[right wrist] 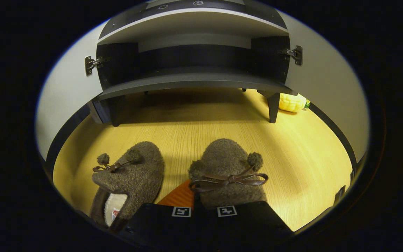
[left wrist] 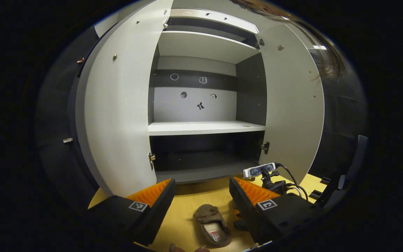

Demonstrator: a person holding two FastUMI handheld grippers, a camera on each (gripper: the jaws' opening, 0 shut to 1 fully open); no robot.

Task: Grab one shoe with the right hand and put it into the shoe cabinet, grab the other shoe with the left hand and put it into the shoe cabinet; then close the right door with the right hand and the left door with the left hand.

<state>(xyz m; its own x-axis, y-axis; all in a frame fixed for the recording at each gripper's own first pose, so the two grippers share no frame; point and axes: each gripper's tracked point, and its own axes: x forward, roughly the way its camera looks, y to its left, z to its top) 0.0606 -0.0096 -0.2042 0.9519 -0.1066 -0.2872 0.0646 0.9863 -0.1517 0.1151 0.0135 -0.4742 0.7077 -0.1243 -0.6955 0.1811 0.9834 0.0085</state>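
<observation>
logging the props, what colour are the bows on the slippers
Dark brown, on fuzzy grey-brown slippers; clearest in the right gripper view.

Fuzzy, nubbly brown cloth on both slippers, right slipper and left slipper, each tied with a smooth, leathery-looking bow. Pale fleecy lining inside the left one. Light wood-grain floor with a soft sheen. Matt, smooth board for cabinet doors and shelves. Shiny metal hinges.
</observation>
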